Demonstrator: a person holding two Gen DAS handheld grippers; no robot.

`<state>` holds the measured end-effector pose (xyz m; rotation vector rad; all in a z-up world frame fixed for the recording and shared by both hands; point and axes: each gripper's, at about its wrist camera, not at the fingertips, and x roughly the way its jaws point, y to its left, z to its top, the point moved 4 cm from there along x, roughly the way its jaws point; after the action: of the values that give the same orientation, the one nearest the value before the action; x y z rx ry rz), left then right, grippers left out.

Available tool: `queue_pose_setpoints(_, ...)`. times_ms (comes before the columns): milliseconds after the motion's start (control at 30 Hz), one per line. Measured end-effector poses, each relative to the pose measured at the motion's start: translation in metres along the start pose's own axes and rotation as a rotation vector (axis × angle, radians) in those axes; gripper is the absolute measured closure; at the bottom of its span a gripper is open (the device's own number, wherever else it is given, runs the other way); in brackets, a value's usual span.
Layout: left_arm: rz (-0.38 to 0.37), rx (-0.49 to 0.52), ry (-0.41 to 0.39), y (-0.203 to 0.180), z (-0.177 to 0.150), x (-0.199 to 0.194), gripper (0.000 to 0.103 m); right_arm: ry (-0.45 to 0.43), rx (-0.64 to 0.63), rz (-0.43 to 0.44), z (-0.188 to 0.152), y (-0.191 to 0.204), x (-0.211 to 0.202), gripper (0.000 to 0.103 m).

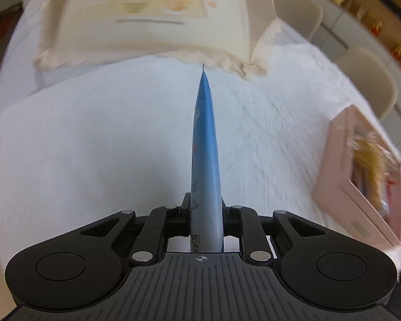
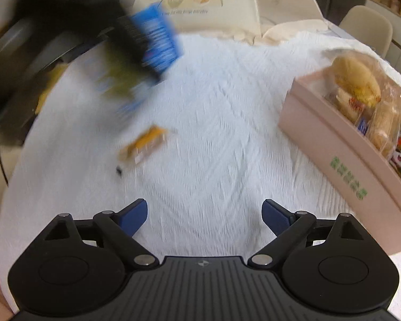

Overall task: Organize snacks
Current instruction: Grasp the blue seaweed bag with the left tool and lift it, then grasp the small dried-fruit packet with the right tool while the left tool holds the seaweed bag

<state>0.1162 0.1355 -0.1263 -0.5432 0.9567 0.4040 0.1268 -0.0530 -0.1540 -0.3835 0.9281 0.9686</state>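
Blue snack packet [image 1: 204, 160] sits edge-on in the left gripper [image 1: 204, 214], fingers clamped tight on its lower end, packet held up above the white fluffy cloth [image 1: 93, 147]. Cream bag w/ cartoon print [image 1: 157, 18] stands at the far side; pink box [image 1: 361, 187] off to the right. Right gripper [image 2: 204, 214] hangs over the cloth w/ blue fingertips [image 2: 135, 215] spread wide apart, nothing btwn them. From the right wrist view, pink box holds bread rolls [image 2: 357, 80] and wrapped snacks. Small orange packet [image 2: 144, 144] lies on the cloth, centre-left, blurred. Blue packet shows top left, also blurred.
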Motion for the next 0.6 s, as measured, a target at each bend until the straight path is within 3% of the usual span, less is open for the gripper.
queue_pose_setpoints(133,-0.04,-0.095,-0.01,0.041,-0.039,-0.041,0.084,-0.02,0.051,0.06,0.026,0.013,0.001,0.017)
queue_pose_setpoints(233,-0.06,-0.122,0.006,0.06,-0.066,-0.061,0.084,-0.002,0.105,0.112,0.045,0.03,0.014,0.031)
queue_pose_setpoints(333,-0.087,-0.147,0.022,0.073,-0.083,-0.072,0.084,0.037,0.103,0.094,0.057,0.051,0.035,0.049)
queue_pose_setpoints(433,-0.12,-0.135,0.03,0.079,-0.094,-0.08,0.084,0.08,0.068,0.018,0.06,0.068,0.051,0.077)
queue_pose_setpoints(600,-0.218,-0.064,0.063,0.066,-0.101,-0.083,0.084,0.066,0.082,0.015,0.046,0.079,0.015,0.082)
